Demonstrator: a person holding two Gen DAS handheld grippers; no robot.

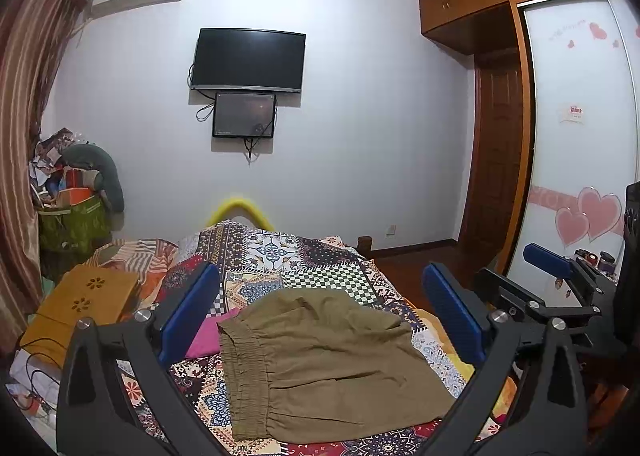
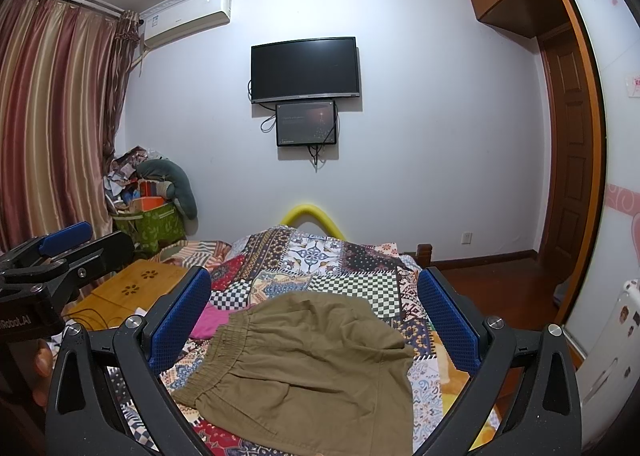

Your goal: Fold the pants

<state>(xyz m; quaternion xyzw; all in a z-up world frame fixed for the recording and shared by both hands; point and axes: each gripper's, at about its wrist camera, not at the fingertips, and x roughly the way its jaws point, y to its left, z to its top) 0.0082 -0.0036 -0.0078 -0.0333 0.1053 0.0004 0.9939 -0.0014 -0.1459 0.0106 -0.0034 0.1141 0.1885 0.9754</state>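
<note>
Both grippers hang above the bed with their blue-padded jaws spread wide and nothing between them — the left gripper (image 1: pixel 320 308) and the right gripper (image 2: pixel 314 312) each frame the khaki pants (image 1: pixel 320 364) from above. These pants lie folded into a compact block on the patchwork bedspread (image 1: pixel 320 256), elastic waistband (image 2: pixel 212 352) toward the left edge. A pink cloth (image 1: pixel 212 332) touches the waistband side. Bare bedspread stretches beyond the far hem, while a wooden lap desk (image 2: pixel 136 288) sits well to the left — apart from the pants.
</note>
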